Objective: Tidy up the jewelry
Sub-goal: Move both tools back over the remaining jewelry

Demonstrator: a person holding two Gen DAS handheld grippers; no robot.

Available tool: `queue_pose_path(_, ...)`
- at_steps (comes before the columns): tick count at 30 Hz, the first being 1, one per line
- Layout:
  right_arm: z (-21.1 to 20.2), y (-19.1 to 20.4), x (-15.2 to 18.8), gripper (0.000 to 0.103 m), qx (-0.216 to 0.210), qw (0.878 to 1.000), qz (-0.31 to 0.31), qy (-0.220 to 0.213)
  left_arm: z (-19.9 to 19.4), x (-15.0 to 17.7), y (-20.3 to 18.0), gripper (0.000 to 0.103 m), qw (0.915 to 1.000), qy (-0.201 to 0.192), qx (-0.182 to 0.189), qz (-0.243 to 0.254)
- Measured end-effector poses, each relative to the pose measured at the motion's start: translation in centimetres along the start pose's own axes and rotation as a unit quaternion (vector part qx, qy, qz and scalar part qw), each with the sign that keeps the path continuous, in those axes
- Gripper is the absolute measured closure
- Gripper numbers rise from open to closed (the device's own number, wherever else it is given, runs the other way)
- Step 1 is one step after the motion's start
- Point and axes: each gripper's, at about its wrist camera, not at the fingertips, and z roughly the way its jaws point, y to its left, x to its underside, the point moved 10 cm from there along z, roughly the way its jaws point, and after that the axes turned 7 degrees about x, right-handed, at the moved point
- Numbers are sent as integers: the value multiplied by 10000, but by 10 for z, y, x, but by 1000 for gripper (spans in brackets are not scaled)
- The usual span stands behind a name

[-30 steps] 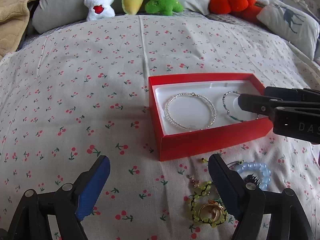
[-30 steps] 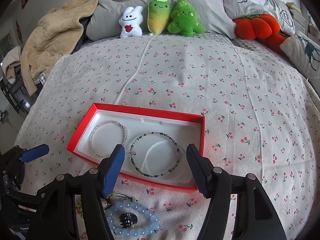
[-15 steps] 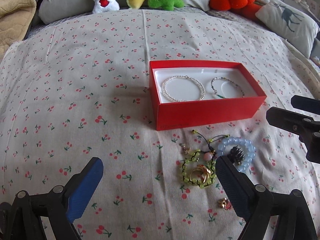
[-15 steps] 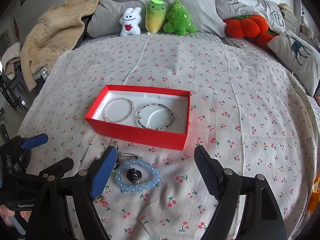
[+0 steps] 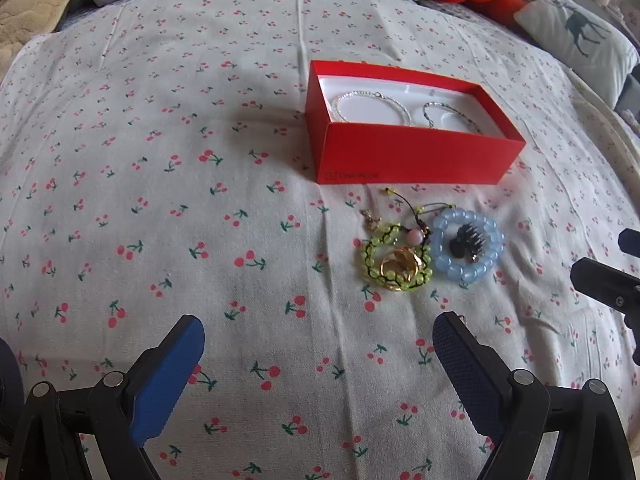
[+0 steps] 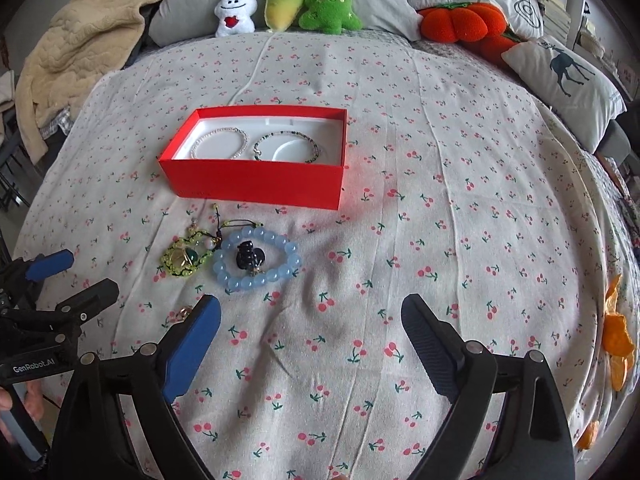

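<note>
A red box (image 5: 408,156) (image 6: 256,178) sits on the cherry-print bedsheet. On its white liner lie a clear bead bracelet (image 6: 219,143) and a dark green bead bracelet (image 6: 286,146). In front of the box lie a blue bead bracelet (image 5: 467,251) (image 6: 256,259) ringing a small black charm, and a yellow-green cord bracelet (image 5: 394,258) (image 6: 185,257) around a gold piece. A small gold charm (image 6: 185,312) lies nearer me. My left gripper (image 5: 318,340) hangs open over bare sheet, short of the loose pieces. My right gripper (image 6: 310,318) has its jaws opening, with nothing between them.
Plush toys (image 6: 286,2), grey pillows, an orange pumpkin cushion (image 6: 460,20) and a deer pillow (image 6: 560,76) line the far edge of the bed. A beige blanket (image 6: 76,52) is heaped at the far left. Orange peel (image 6: 616,340) lies at the right edge.
Both grippers pulled back from the red box toward me and opened wider. The right gripper was over the green bracelet in the box; that bracelet now lies there alone.
</note>
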Motion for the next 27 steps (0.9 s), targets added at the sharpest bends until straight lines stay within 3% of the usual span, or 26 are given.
queue_pose_path(4,11,-1,14,10,2,9998,53,209,12,9,-10,8,9992,105,383,-31)
queue_pose_path(9,17,1,17,10,-65,9996,7,264,21,4,-26,24,9964,-12,842,-79)
queue_pose_path(13,25,1,20,10,-109,9993,22,344,32,-4,-29,28,9962,-66,868,0)
queue_pose_path(16,31,0,22,9,-145,9990,57,412,45,-10,-32,46,9956,5,938,20)
queue_pose_path(21,36,1,22,10,-193,9988,51,447,52,-26,-20,57,9949,-83,963,-298)
queue_pose_path(23,37,1,22,10,-204,9988,47,447,52,-35,-8,69,9951,-149,869,-438)
queue_pose_path(27,38,-1,22,10,-226,9987,87,453,65,-37,0,78,9963,54,763,-379)
